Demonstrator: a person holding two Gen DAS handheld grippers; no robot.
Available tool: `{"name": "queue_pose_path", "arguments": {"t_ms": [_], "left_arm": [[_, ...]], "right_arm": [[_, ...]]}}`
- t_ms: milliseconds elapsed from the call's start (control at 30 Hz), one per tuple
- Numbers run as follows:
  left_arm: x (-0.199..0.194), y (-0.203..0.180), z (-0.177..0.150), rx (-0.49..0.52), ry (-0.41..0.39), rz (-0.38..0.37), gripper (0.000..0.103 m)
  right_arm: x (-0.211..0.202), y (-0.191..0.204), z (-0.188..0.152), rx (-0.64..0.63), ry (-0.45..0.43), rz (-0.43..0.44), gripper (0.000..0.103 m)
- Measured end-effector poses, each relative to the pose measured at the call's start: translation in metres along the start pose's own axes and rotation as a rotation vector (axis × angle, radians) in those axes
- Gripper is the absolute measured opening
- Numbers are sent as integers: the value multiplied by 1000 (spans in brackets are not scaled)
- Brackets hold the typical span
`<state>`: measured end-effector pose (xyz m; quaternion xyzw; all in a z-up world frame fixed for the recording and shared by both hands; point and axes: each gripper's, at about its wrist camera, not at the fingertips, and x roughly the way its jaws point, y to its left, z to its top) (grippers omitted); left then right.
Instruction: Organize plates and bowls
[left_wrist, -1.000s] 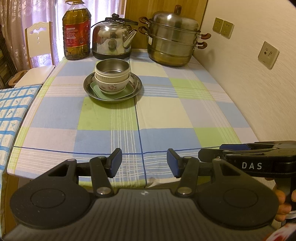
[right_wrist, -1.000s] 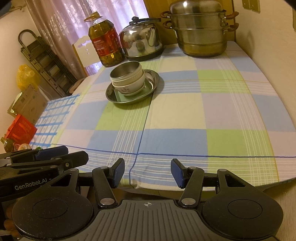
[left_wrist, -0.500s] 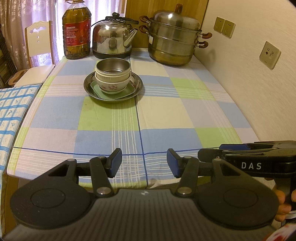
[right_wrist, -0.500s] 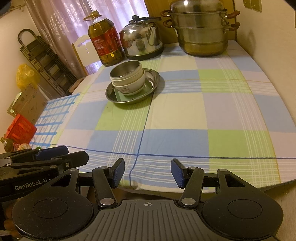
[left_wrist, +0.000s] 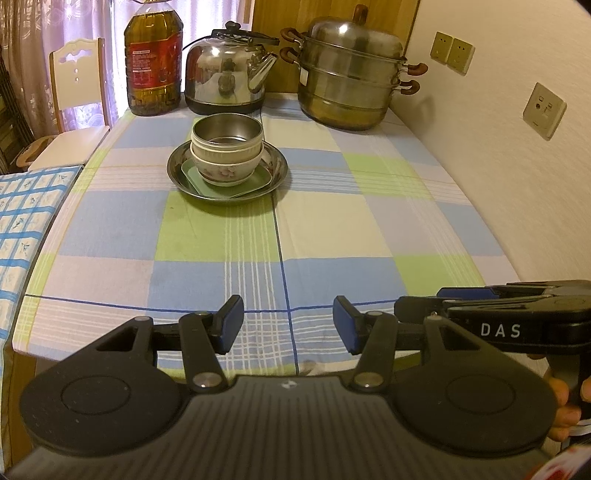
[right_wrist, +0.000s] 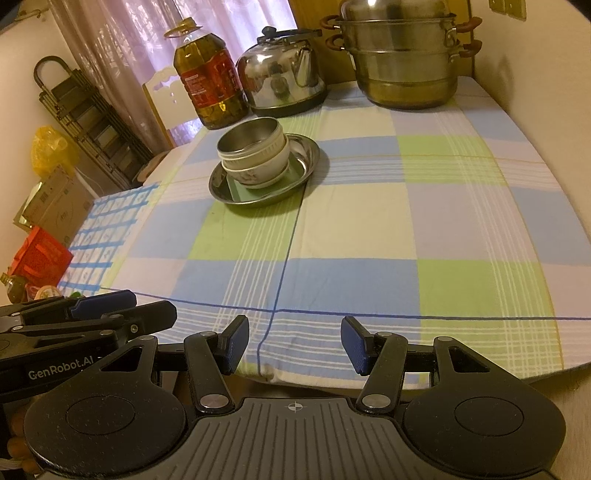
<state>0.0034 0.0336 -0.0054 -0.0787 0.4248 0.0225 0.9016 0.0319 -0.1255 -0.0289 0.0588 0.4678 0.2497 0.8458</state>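
Still parted and empty, both grippers' jaws hover unmoved before the stacked bowls (left_wrist: 226, 151)

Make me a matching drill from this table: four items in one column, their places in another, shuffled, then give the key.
1. steel bowl
2. green tray
3. oil bottle
4. steamer pot

A. far end, nearest the wall with sockets
B. top of the bowl stack
C. far end, curtain side
D. lying in the round steel plate, under the bowls

Pairs: 1-B, 2-D, 3-C, 4-A
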Motion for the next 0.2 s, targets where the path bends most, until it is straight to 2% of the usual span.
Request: {"name": "queue_pose_path", "arguments": {"t_ms": [200], "left_arm": [[4,2,5,-13,7,11,51]], "right_arm": [[2,-2,4,-3,4,6,56]]}}
